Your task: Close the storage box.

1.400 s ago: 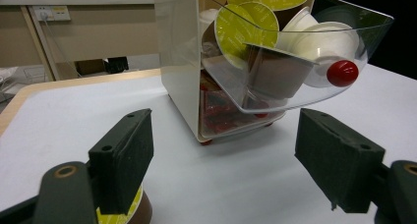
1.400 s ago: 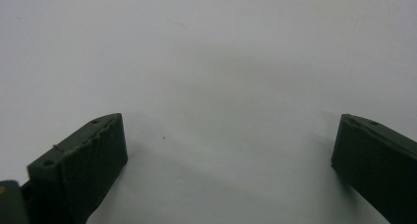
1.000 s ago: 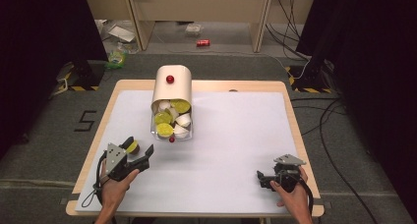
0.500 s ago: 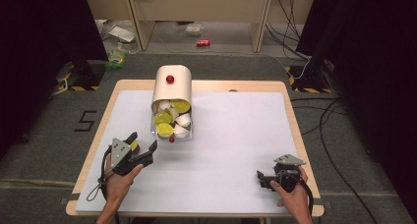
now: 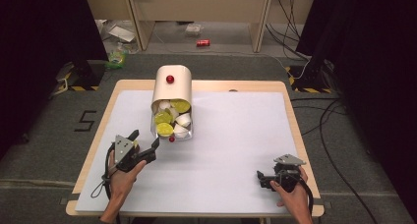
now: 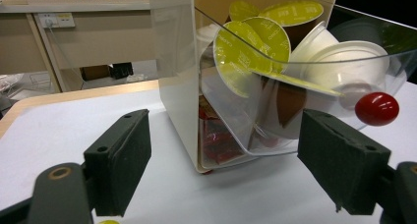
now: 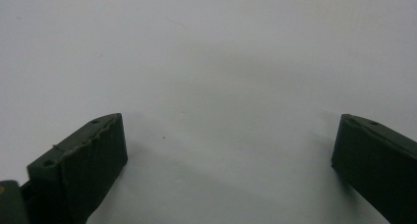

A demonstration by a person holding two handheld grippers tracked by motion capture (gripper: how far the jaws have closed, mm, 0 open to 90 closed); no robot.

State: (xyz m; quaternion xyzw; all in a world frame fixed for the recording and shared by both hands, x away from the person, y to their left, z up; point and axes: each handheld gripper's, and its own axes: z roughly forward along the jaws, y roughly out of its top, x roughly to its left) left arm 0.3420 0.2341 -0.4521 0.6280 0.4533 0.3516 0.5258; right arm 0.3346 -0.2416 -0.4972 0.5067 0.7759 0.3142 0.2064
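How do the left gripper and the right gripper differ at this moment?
The left gripper points toward the capsule dispenser, close to its clear drawer of capsules; the right gripper rests far from it near the table's front edge, facing bare white table. The left gripper's jaws have just been opening, with nothing between them; the right gripper's jaws stand wide with only the tabletop ahead. Both are open, empty and held in a hand.

Dispenser [image 5: 170,86] at table [image 5: 236,135] far centre-left, capsules [image 5: 169,118] in tray [image 5: 189,130] at near end. Left gripper [image 5: 146,145] near-left of tray. Right gripper [image 5: 263,180] at near right, well apart.
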